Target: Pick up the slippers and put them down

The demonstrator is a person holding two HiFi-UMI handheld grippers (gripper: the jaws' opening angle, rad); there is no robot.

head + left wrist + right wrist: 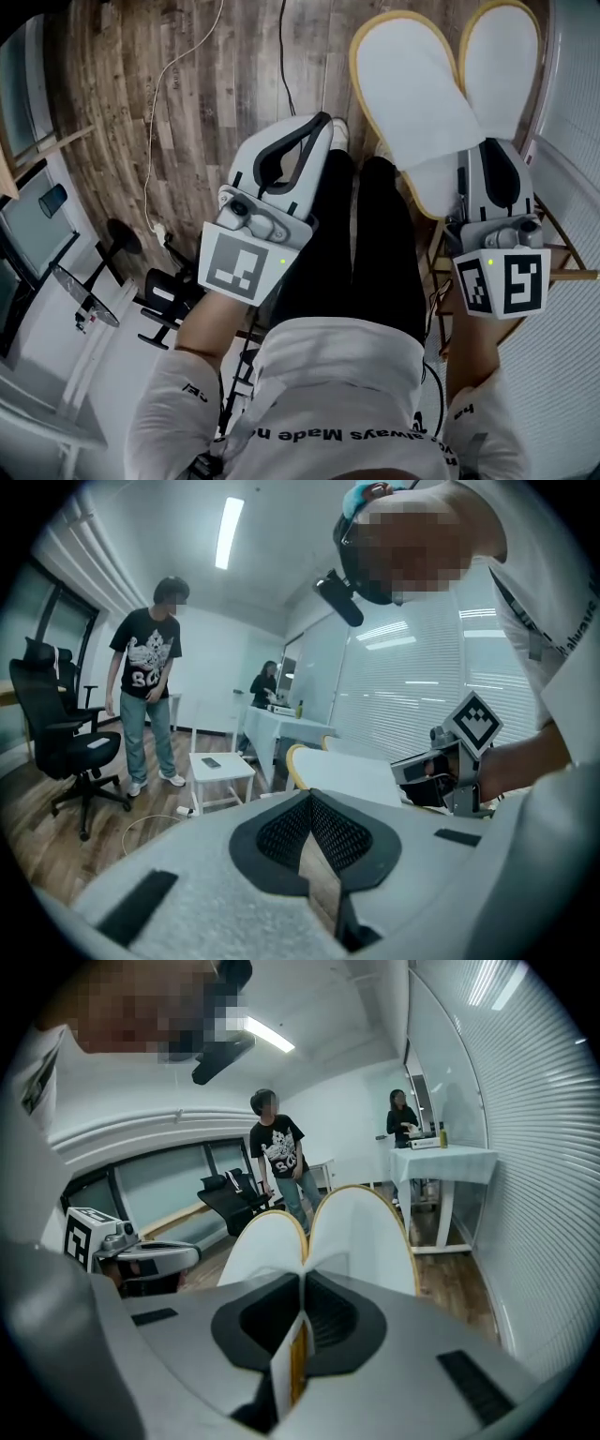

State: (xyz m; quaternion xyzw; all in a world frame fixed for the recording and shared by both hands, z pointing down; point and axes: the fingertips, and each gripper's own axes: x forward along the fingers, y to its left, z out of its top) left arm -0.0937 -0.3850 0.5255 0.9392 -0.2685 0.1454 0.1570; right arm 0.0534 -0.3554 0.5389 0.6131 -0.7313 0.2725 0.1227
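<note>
Pinching two white yellow-edged fabric slippers (pixel 422 94) by their heel edges, right gripper (pixel 302 1277) might let one slip; left gripper (pixel 309 797) closed on nothing

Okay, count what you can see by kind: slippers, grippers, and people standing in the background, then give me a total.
Slippers: 2
Grippers (left gripper, right gripper): 2
People in the background: 2
Total: 6

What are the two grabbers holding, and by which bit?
The right gripper pinches both white slippers together by their near ends between its jaws. The left gripper holds nothing.
</note>
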